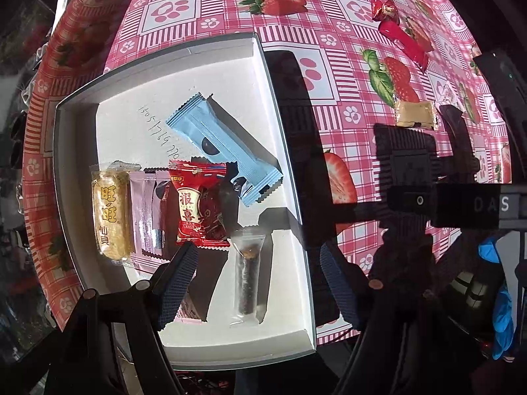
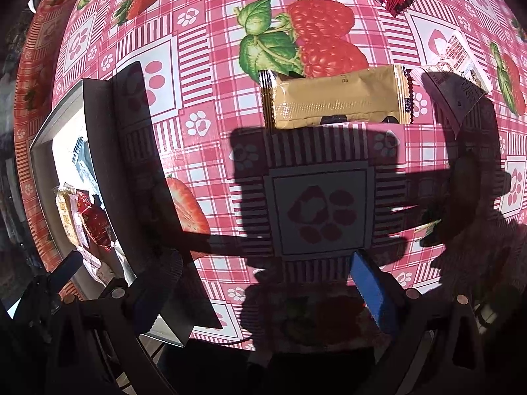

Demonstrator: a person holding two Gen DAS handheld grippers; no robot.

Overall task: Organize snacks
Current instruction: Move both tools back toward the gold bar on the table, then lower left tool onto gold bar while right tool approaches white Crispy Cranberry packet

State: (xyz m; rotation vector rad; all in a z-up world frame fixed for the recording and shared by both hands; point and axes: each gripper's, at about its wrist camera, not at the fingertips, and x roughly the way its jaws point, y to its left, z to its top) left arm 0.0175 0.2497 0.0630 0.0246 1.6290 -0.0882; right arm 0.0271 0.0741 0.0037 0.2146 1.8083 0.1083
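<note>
Over the white box (image 1: 184, 355) my L gripper (image 1: 260, 273) hung released; R gripper (image 2: 266, 283) was released too, w/ gold snack bar (image 2: 336, 98) ahead on tablecloth (image 2: 204, 75). Risk, I judged: glossy wrapper slipping from pads.

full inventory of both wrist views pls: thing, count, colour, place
box: 1, white inside with grey walls, on the tablecloth
blue packet: 1, light blue, in the box, lying diagonally
red packet: 1, red with gold label, in the box, overlapping the pink ones
yellow cracker packet: 1, yellow, at the box's left side
pink packets: at least 2, pale pink, between yellow and red
clear stick packet: 1, clear with dark contents, near end of the box
gold packet: 1, gold, on the cloth outside the box
white packet: 1, white with print, right of the gold one
red snacks: 2, red, far side of the cloth
tablecloth: 1, pink check with strawberries
left gripper: 1, black with blue pads, open over the box
right gripper: 1, same, open over the cloth
</note>
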